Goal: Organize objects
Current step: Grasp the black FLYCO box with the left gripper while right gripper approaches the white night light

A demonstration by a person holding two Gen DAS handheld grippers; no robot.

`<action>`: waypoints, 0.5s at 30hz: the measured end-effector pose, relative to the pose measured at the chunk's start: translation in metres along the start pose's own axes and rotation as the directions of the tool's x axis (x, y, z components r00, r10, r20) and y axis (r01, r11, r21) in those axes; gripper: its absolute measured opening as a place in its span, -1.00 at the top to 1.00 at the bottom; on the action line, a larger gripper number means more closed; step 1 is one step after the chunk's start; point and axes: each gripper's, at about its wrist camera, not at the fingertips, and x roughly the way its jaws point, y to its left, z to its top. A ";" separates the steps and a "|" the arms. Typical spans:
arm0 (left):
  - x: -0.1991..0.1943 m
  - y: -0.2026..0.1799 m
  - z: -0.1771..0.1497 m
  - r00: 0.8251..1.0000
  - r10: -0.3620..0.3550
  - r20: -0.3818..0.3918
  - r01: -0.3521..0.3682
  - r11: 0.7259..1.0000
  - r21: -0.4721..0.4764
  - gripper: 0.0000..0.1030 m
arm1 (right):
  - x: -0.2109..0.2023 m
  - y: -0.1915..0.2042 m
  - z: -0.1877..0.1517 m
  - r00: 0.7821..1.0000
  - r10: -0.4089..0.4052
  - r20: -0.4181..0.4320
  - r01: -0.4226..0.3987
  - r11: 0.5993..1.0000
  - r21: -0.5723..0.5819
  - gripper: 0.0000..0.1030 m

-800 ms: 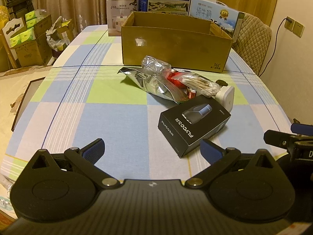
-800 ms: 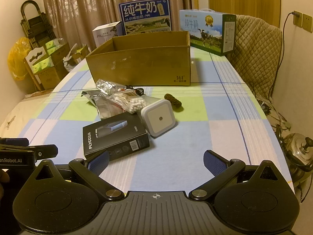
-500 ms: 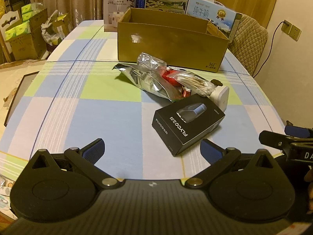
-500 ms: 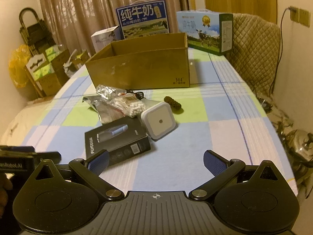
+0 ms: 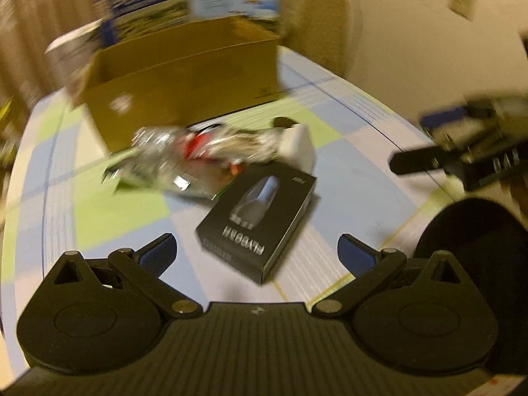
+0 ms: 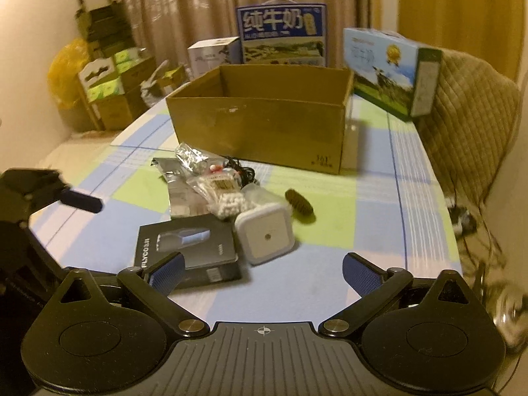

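On the checked tablecloth (image 6: pixel 379 231), just short of an open cardboard box (image 6: pixel 260 125), a small heap of things waiting to be sorted. Nearest: a black FLYCO product box (image 5: pixel 260 221), lying flat, its near end reaching in between the spread tips of the left gripper (image 5: pixel 255 254) but with clear gaps to both blue pads (image 5: pixel 158 257). Nothing pinched there. Touching the far corner of the black box, a white square night-light (image 6: pixel 267 236), tipped on its side. Behind these, a clear bag of cotton swabs (image 6: pixel 224 198), a crinkled silver foil pouch (image 6: pixel 175 191), a black cord (image 6: pixel 242 173) and something red in clear wrap (image 5: pixel 198 145), too blurred in the left wrist view to name. Just right of the night-light, apart from the heap, a small dark brown ridged lump (image 6: pixel 300 204). Cardboard box upright, flaps down, inside wall bare as far as visible.

Right gripper (image 6: pixel 262 272) likewise spread wide, empty, hovering over bare cloth with the black box by its left pad. Beyond the cardboard box, two milk cartons (image 6: pixel 283 33) and a small white carton (image 6: pixel 211 54). To the right, a quilted chair back (image 6: pixel 468 112).
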 end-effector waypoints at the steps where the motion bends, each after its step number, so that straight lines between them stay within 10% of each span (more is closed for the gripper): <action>1: 0.006 0.000 0.004 1.000 -0.013 -0.008 0.013 0.999 0.033 -0.99 | 0.003 -0.003 0.002 1.000 0.007 0.003 -0.007 1.000 -0.014 -0.77; 15: 0.104 0.024 0.020 0.976 -0.110 -0.190 0.140 0.978 0.152 -0.88 | 0.089 -0.025 0.010 0.987 0.116 -0.115 -0.134 0.978 -0.158 -0.73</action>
